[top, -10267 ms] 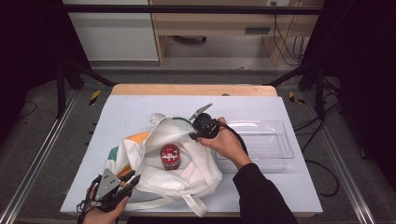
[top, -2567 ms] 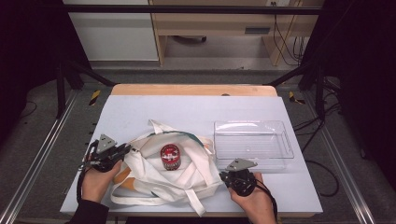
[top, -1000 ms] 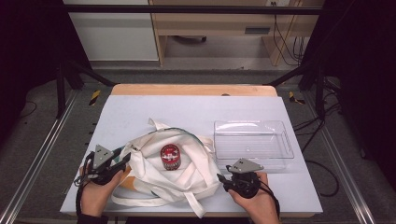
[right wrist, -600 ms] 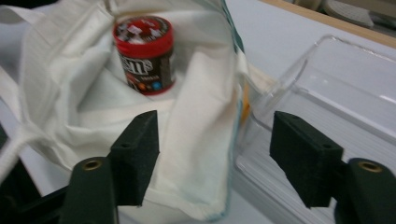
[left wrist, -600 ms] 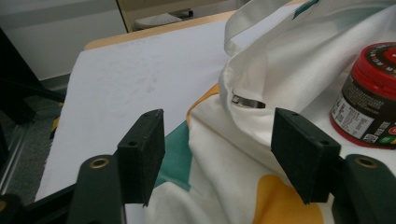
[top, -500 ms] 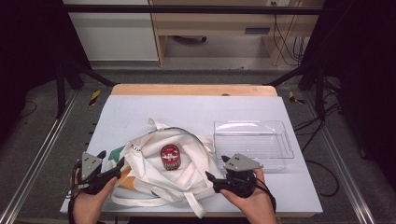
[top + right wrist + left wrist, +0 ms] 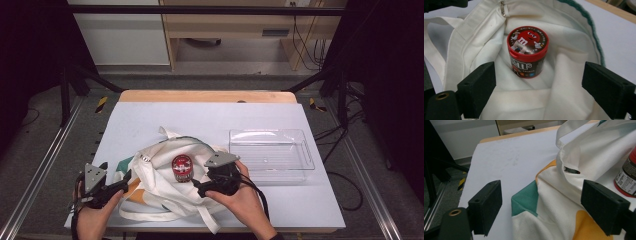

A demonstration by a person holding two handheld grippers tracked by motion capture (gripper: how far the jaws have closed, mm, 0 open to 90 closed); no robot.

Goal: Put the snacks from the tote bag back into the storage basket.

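- Two grippers, both with jaws spread and nothing clamped. Left gripper (image 7: 121,181) and right gripper (image 7: 198,188) have just been opening; a second ago each pinched the bag's cloth, now neither pad presses on it.
- Left gripper view: bag (image 7: 564,202) cloth lies between the wide jaws, untouched by either pad. Left hand sits at the bag's left edge, barely shifted.
- Right gripper has moved in from the bag's lower right corner toward the middle; it now points at the can (image 7: 182,167). Right gripper view: can (image 7: 527,51) stands centred ahead of the jaws, apart from both pads.
- Judgement: spreading of the bag looks finished, the mouth lies open, and the can is exposed for a pick. Likely next step is closing the right jaws round the can, perhaps for transfer to the tray (image 7: 305,165).
- Can: upright inside the bag's open mouth, on the table (image 7: 200,115). Short cylinder, red lid with printed cartoon figure, dark glossy label band, red base. Rigid; should take a side grip well.
- Bag: cream woven cotton, soft, wrinkled, with long handles, a green-trimmed rim, and teal and orange printed patches. Limp cloth may snag a jaw.
- Tray: clear rigid plastic, rectangular, shallow, ribbed floor, empty; just right of the bag.
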